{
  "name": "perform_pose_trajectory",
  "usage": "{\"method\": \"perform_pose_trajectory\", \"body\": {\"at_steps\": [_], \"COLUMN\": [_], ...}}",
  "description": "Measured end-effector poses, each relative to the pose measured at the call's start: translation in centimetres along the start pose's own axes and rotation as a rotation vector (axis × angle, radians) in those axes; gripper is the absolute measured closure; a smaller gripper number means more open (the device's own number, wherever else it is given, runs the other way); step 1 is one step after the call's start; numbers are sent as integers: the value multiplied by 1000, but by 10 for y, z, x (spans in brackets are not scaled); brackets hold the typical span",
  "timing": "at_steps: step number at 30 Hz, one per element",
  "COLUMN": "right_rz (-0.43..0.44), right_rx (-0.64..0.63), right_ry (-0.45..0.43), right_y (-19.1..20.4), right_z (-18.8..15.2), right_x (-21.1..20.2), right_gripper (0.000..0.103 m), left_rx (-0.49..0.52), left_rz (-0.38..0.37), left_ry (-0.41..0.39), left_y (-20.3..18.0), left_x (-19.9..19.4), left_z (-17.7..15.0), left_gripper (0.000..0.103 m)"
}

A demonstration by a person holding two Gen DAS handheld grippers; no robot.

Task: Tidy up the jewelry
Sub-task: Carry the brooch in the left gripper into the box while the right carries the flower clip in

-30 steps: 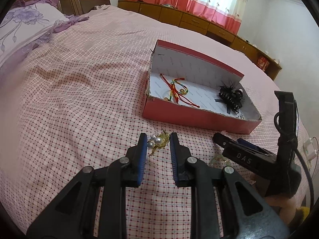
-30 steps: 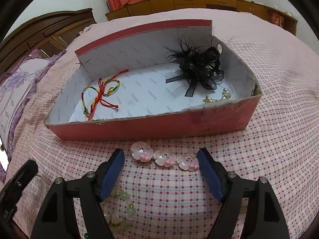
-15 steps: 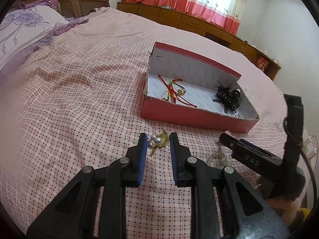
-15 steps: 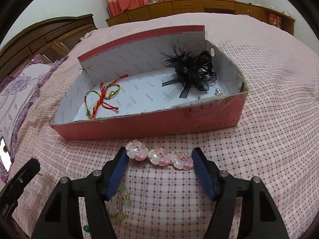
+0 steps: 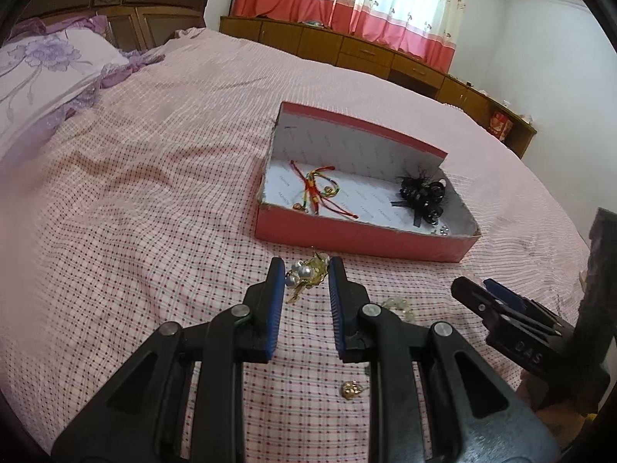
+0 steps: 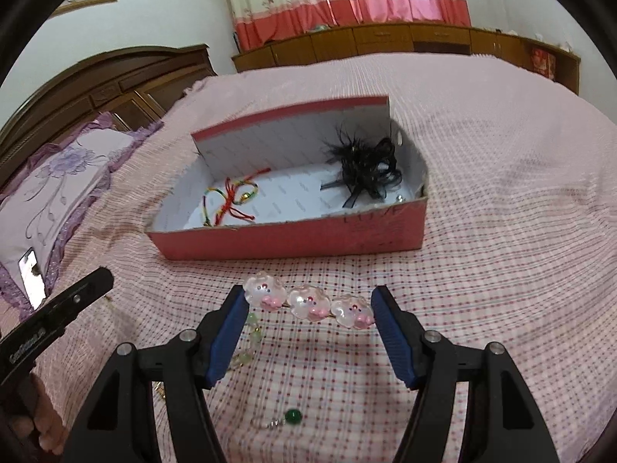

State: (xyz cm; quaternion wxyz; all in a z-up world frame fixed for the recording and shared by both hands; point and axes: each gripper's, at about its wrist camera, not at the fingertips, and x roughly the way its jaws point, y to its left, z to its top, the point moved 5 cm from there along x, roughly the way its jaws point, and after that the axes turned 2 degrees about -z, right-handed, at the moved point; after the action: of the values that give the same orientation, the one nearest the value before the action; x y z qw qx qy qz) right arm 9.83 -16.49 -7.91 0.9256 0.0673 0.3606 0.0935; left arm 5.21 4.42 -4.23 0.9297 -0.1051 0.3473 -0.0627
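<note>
A red box [image 5: 358,237] [image 6: 293,241] lies on the checked bedspread. It holds a coloured string bracelet [image 5: 316,189] [image 6: 229,202] and a black feather hair piece [image 5: 422,195] [image 6: 366,169]. My left gripper [image 5: 306,274] is shut on a gold and pearl brooch [image 5: 306,274] and holds it above the bed, short of the box. My right gripper [image 6: 310,303] is shut on a hair clip with three clear pink flowers [image 6: 310,303], held by its ends above the bed in front of the box.
On the bedspread lie a pale green bead bracelet [image 6: 250,341] [image 5: 397,305], a green bead earring [image 6: 287,416] and a small gold piece [image 5: 351,389]. A purple flowered pillow [image 5: 42,65] and a phone [image 6: 32,277] lie at the left. Wooden cabinets [image 5: 366,52] run along the far wall.
Both grippers have risen and pulled back from the box with their items. The right gripper's jaws have closed in on the flower clip and lifted it.
</note>
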Motion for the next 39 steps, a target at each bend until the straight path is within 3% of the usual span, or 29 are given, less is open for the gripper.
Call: {"method": "perform_pose_trajectory", "body": {"at_steps": [19, 39], "right_rz": [55, 48], "right_rx": [-37, -68], "right_ry": [-187, -268], "right_y": [1, 1], "right_z": [27, 67], "right_x": [-76, -67], "right_gripper": [35, 35], "left_rx": [46, 65], "left_rz": [-70, -81], "left_ry": [-71, -140], "left_y": [-44, -56], "left_x": [-26, -2], "left_z": [24, 67], "left_gripper": [89, 89]}}
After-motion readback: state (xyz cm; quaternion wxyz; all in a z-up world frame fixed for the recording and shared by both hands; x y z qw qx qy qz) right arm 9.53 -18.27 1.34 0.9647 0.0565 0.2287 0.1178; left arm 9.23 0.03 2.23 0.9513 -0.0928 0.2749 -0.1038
